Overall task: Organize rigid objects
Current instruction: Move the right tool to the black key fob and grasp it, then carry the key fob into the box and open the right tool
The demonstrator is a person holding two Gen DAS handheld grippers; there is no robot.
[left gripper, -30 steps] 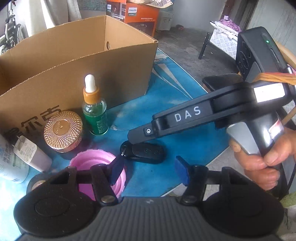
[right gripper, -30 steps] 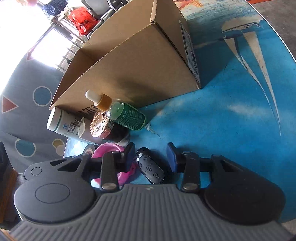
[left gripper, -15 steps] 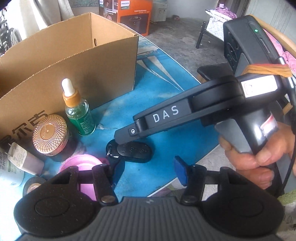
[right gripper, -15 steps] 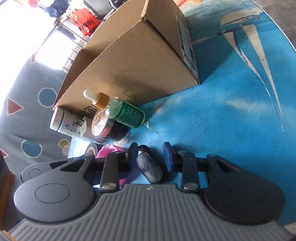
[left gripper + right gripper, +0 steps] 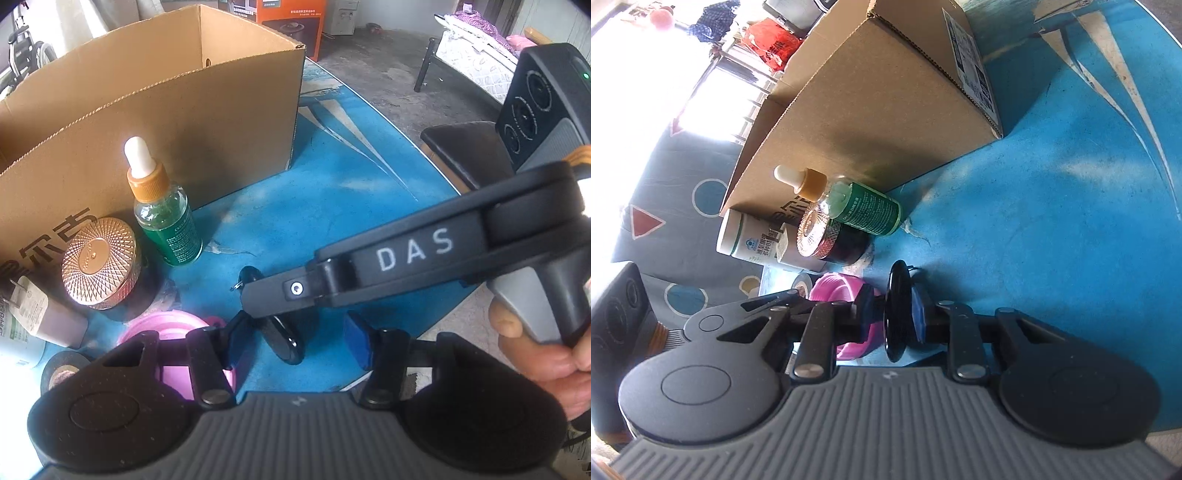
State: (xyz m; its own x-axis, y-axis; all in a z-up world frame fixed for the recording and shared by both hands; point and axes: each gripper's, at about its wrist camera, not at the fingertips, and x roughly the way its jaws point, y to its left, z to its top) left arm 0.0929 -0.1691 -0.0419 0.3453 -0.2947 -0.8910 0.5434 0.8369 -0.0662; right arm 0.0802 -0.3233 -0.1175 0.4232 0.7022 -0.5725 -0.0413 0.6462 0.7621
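Right wrist, right gripper (image 5: pixel 892 319) pinching key fob (image 5: pixel 895 314) edge-on

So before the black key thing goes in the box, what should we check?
1. Right hand-held gripper shut on key fob: ok.
2. Fob held edge-on, squarely between the fingers: ok.
3. Fob clear of the table: cannot tell.
4. Left hand-held gripper open and holding nothing: ok.
5. Box open on top: ok.
6. Dropper bottle stands near the lift path; room to pass: cannot tell.
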